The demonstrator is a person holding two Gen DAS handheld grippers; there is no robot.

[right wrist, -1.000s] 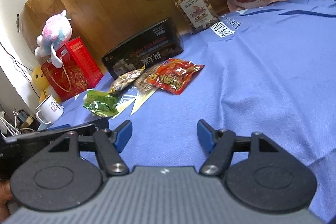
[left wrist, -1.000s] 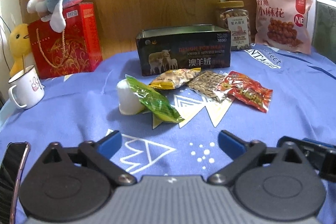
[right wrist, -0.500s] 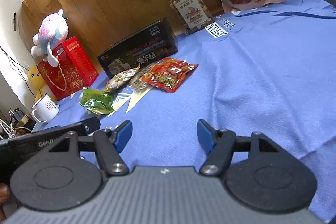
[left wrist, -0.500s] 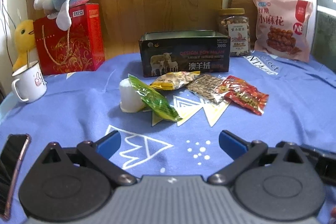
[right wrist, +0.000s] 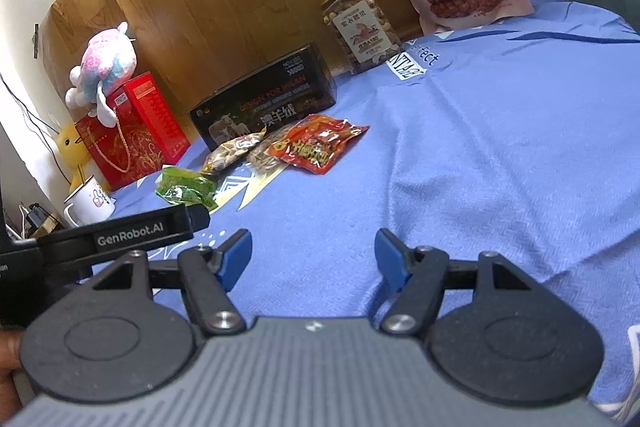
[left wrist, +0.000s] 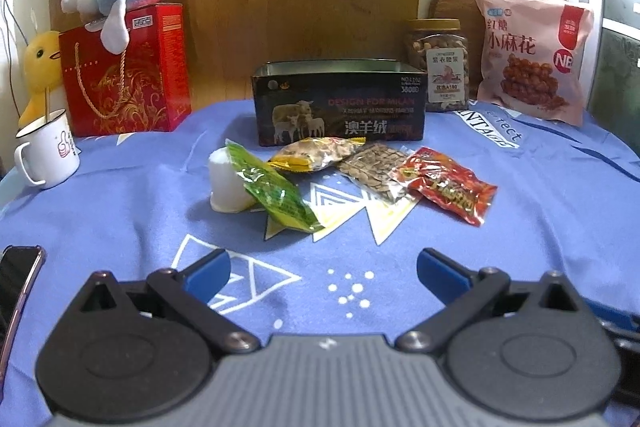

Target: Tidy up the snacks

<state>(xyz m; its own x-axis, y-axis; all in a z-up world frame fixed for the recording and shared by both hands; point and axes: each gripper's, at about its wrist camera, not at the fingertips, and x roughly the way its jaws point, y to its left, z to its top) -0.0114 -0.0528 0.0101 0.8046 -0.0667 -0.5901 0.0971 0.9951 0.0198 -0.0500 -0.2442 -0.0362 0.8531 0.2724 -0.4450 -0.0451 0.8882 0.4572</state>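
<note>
Levelling your view since a second ago, nothing grasped: left claw (left wrist: 323,269) wide, right claw (right wrist: 314,259) wide; crinkly green snack packet (left wrist: 276,193) nearest, open black tin box (left wrist: 338,105) waiting.

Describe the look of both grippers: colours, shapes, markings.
Both match: left gripper and right gripper have blue-tipped jaws on black linkage arms with silver pivot screws, round black housings, and a ribbed grey body. White GenRobot.AI lettering marks the left gripper's side.

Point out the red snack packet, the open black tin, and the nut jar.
red snack packet (left wrist: 446,187), left wrist view, middle of wrapper
open black tin (left wrist: 340,115), left wrist view, front wall
nut jar (right wrist: 358,27), right wrist view, label
</note>
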